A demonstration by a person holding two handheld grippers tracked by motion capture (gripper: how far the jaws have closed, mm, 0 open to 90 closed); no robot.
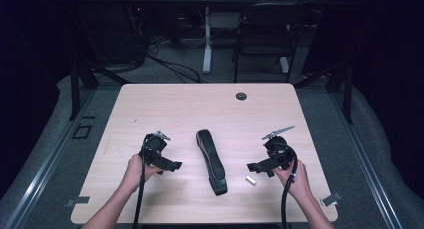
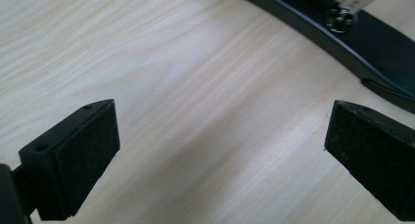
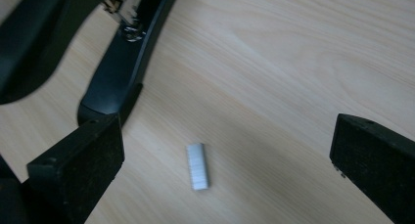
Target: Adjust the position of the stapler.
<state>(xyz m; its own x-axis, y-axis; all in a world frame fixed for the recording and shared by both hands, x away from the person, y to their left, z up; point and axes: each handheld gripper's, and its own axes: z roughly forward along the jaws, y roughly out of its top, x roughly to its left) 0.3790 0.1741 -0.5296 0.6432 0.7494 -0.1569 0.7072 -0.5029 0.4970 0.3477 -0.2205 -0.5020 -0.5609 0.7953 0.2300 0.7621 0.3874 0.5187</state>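
Left tool (image 1: 172, 165) and right tool (image 1: 254, 166) both low over the pale wood-grain surface (image 1: 165, 109), each held in a hand, jaws wide apart on both, nothing between the pads. Small silver block of staples (image 3: 197, 166) lies flat on the surface between the right tool's jaws, touching neither; in the high view it sits just beside the near end of the stapler. Long black plastic-and-metal stapler (image 1: 212, 161) lies between the two tools at the surface's middle, running near to far, tilted slightly, apart from both. It looks opened: right tool view shows base and top arm spread with a metal hinge part between. Stapler cut off at the frame top in both tool views; hinge detail blurred. Farther off, a dark round grommet (image 1: 241, 96) near the far edge, then a black folding chair (image 1: 265, 34) on the floor.
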